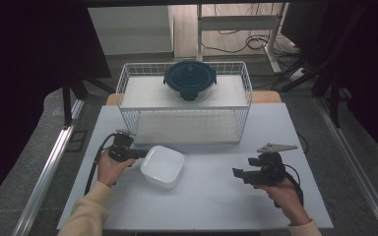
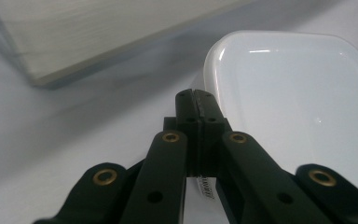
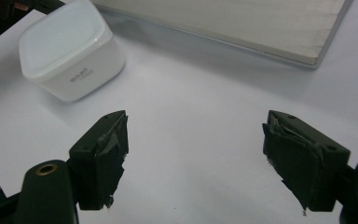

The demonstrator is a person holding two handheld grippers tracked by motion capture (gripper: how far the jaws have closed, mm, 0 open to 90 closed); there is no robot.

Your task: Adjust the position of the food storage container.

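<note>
White plastic container (image 1: 162,166) sits upside down just before the wire basket (image 1: 184,105), and we clench our left gripper (image 1: 137,154) against its rim, likely to nudge it, while our right gripper (image 1: 236,173) waits released nearby.

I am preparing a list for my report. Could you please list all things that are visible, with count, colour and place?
container: one, white, lidded, on the table, front left of centre.
round container: one, clear with dark blue lid, on top of the rack.
wire rack: one, white, at the table's back.
table: one, white.
left gripper: one, black, jaws shut on the white container's rim.
right gripper: one, black, jaws open, over bare table at right.
</note>
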